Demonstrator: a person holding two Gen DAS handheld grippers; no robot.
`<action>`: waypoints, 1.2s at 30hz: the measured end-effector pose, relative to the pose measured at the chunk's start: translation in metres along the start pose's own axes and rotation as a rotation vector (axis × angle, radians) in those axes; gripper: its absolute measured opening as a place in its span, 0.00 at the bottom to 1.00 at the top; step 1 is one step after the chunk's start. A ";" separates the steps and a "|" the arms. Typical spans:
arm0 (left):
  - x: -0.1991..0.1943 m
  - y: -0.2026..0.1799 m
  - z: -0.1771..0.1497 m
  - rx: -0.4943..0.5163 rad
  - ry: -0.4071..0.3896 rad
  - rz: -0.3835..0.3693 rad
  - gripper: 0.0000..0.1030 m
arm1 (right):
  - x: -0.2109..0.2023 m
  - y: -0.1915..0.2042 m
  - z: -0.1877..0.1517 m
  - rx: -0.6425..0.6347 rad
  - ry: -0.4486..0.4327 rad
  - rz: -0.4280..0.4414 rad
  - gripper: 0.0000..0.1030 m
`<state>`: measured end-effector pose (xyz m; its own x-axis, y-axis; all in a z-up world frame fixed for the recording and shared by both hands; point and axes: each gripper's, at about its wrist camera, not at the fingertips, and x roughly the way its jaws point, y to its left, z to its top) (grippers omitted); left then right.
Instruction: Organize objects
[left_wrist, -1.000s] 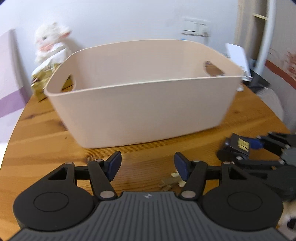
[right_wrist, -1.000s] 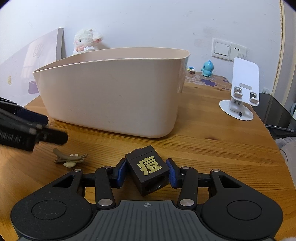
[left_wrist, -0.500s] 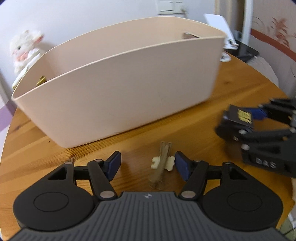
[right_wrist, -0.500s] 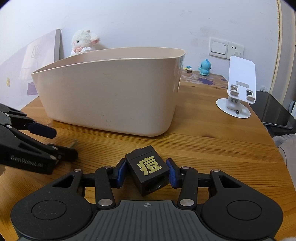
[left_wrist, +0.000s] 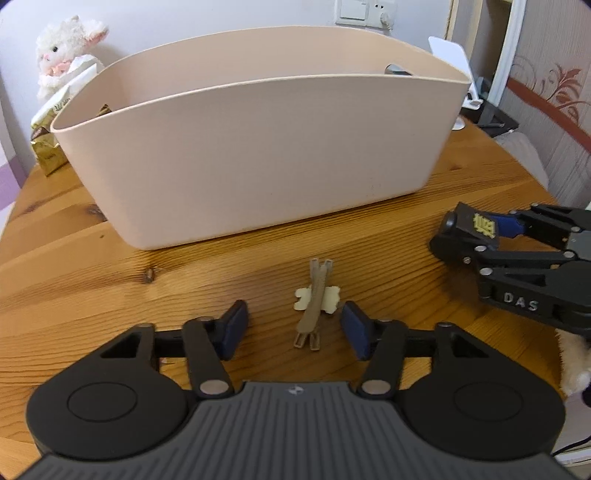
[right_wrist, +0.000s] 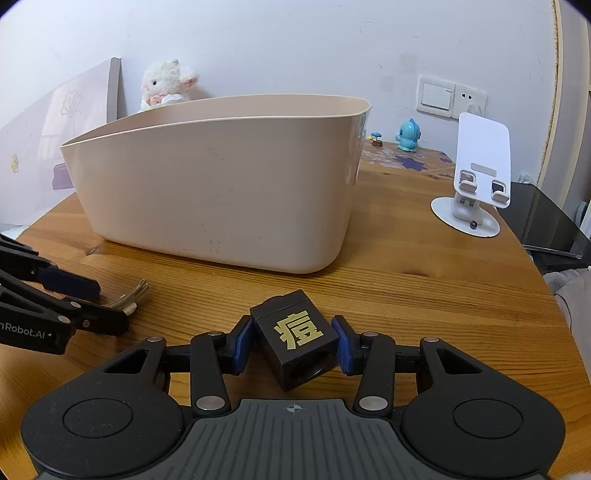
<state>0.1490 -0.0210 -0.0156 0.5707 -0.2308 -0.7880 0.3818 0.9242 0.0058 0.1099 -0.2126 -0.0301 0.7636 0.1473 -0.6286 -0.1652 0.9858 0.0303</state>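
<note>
Left gripper (left_wrist: 291, 326) lines up on a hair clip (left_wrist: 315, 301) before the beige storage tub (left_wrist: 258, 147).

Its jaws stand spread, the clip lying flat on the wooden table (left_wrist: 74, 280) between the pads — closing square across the thin stem should stop it skidding. At right, the right gripper (right_wrist: 293, 347) pinches a black cube (right_wrist: 295, 338), near the tub's wall — not yet in.

Right gripper (right_wrist: 294, 349): clamped on black cube (right_wrist: 295, 341) with gold character
Beige basket (right_wrist: 221, 184): behind, on wooden table (right_wrist: 424, 295)
Left gripper (right_wrist: 88, 299): fingers around hair clip (right_wrist: 129, 295)
Phone stand (right_wrist: 474, 181): far right
</note>
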 end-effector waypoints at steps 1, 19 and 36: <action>-0.001 -0.001 -0.001 0.005 -0.002 -0.007 0.45 | 0.000 0.000 0.000 0.004 0.000 0.000 0.41; -0.036 -0.008 0.007 0.028 -0.084 0.018 0.11 | -0.050 0.007 0.038 -0.028 -0.122 0.054 0.41; -0.067 0.032 0.104 -0.036 -0.260 0.179 0.11 | -0.039 0.000 0.137 0.010 -0.289 0.014 0.41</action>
<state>0.1984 -0.0079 0.1010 0.7952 -0.1294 -0.5923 0.2354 0.9662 0.1048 0.1653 -0.2076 0.1005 0.9076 0.1768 -0.3808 -0.1725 0.9839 0.0459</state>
